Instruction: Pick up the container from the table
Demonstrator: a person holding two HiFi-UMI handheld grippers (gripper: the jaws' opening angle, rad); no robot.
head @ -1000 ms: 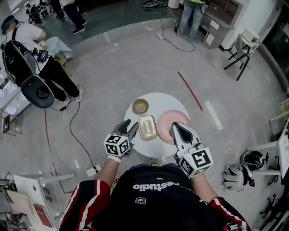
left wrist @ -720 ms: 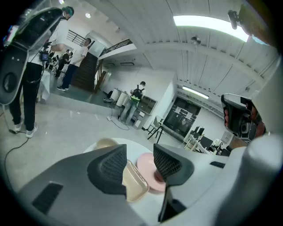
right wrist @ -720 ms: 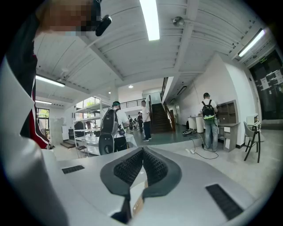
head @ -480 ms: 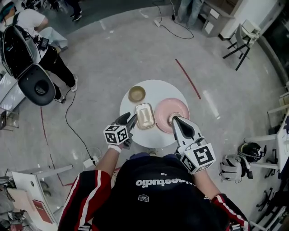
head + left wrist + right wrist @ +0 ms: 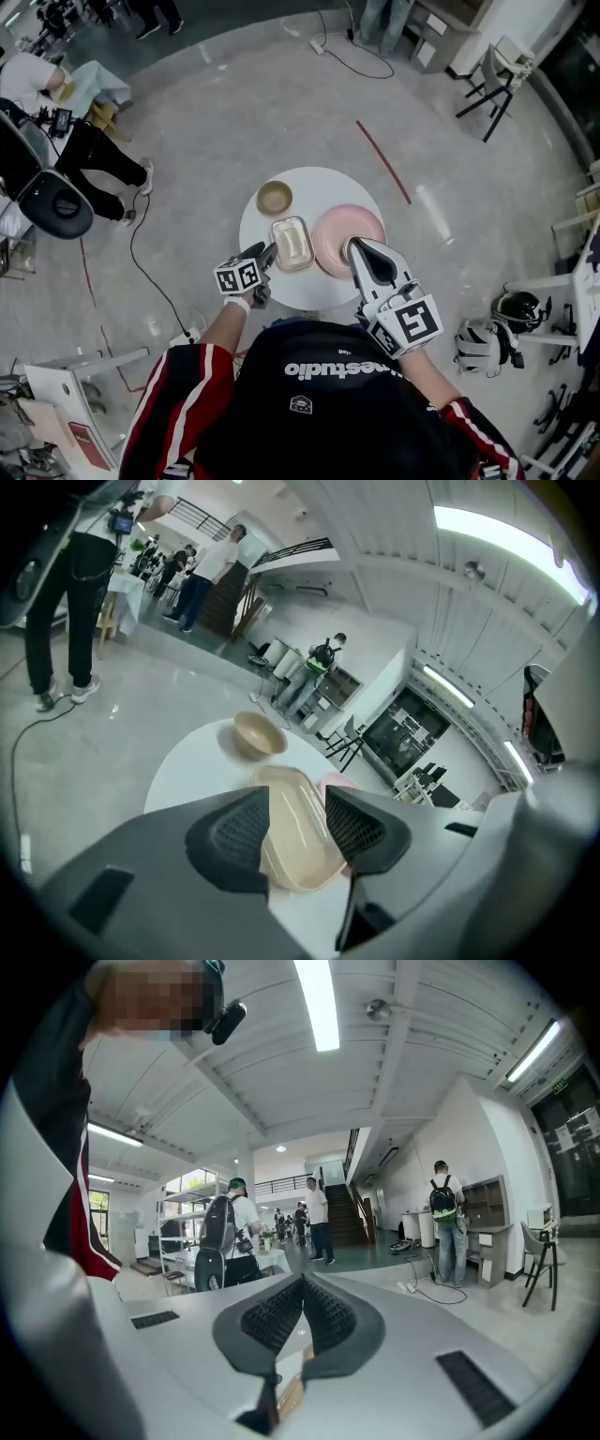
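The beige rectangular plastic container (image 5: 292,243) lies on the round white counter (image 5: 314,183), just beside a pink round plate (image 5: 361,225) on its right. A tan round bowl (image 5: 275,197) sits beyond it. The left claw (image 5: 297,808) is partly open, its 2 jaws apart. The container's near end shows in the gap between them, and neither pad visibly touches it. The right claw (image 5: 302,1290) is closed, pads pressed together on nothing, and hangs over the plate.
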